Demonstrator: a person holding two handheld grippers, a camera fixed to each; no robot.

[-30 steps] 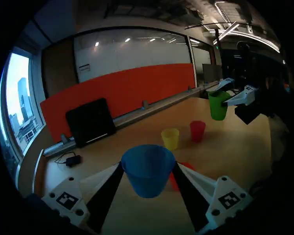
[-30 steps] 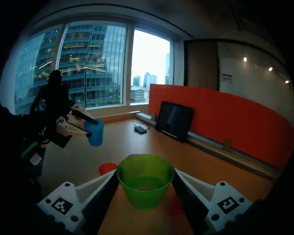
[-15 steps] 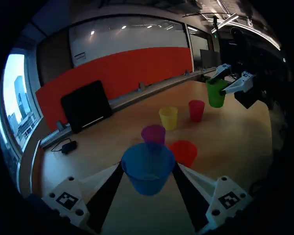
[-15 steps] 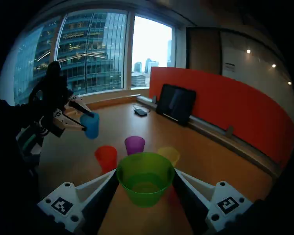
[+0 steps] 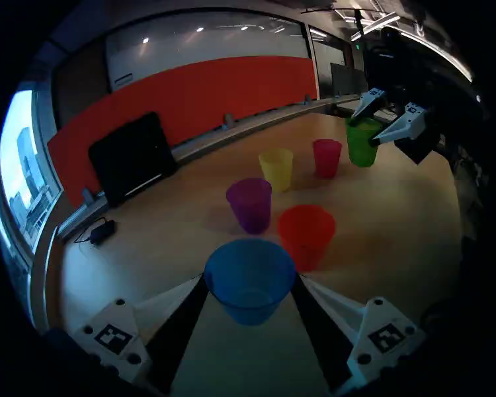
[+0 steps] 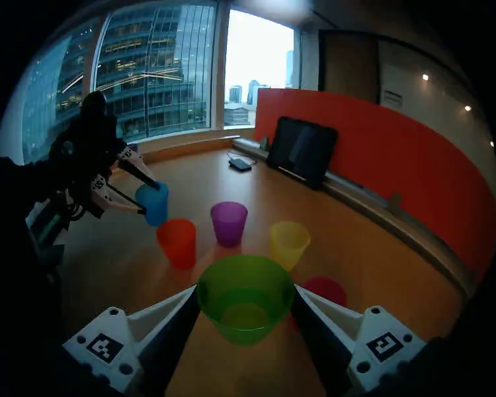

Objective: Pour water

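Water hangs over the wooden table [image 5: 393, 218]. The right gripper [image 6: 245, 294] is clamped on the green cup [image 6: 245, 314], which seems to hold a little; the left gripper [image 5: 249, 279] is clamped on the blue cup [image 5: 249, 298]. Hold both level, then tip slowly over the orange cup [image 5: 305, 231].

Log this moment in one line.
left gripper: shut on blue cup | right gripper: shut on green cup | table: four cups standing

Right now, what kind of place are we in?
Probably a high-rise office: a long wooden desk with a red divider and a monitor, and big windows looking onto towers.
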